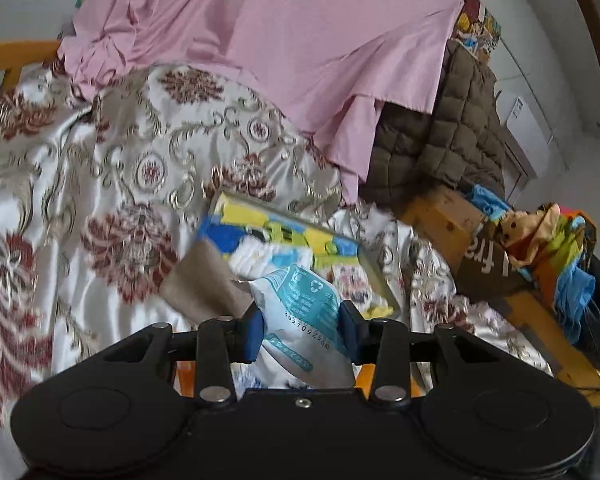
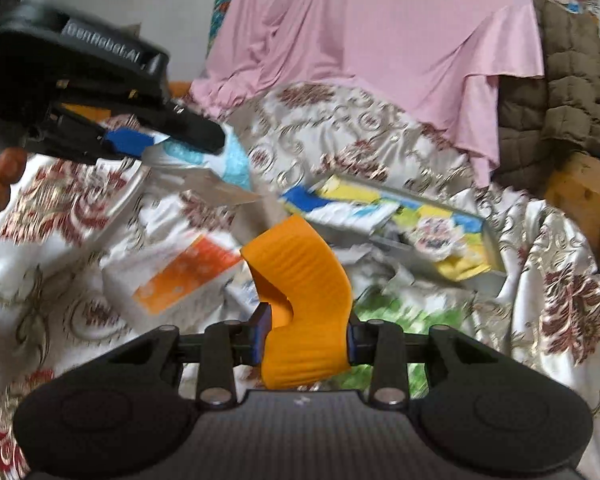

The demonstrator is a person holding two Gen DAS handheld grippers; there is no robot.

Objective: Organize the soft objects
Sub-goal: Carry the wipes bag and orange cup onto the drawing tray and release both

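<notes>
Bed covered with floral satin spread (image 1: 80,168); pink sheet (image 1: 300,40) heaped at the far side, brown quilted jacket (image 1: 460,128) beyond it

Step judged in hand: both grippers carrying a soft item off the bed, likely toward the open box (image 2: 452,236) ahead of the jaws. Destination a judgement only

Advice for the carry:
- hold grip pressure steady; both items squashy and liable to creep out of the pads
- keep each item clear above the spread and above loose packs below the right jaws, so nothing snags or drags
- bring the grippers in one at a time; in the right view the left gripper (image 2: 140,144) sits up and to the left, near enough to collide over the box
- release only once the item hangs inside the box walls

Jaws:
- left gripper (image 1: 302,334): part-way closed, pinching a white-and-teal pouch (image 1: 300,304) between the blue pads (image 1: 254,332). Pouch bulges ahead of the jaws and trails back toward the camera. Box with yellow and blue contents lies just beyond the pouch
- right gripper (image 2: 306,338): part-way closed, both pads pressed on an orange ribbed piece (image 2: 300,280), which arches up and forward between the fingers. Orange-and-white pack (image 2: 180,276) lies ahead left of the jaws, green pack (image 2: 404,308) to the right, below
</notes>
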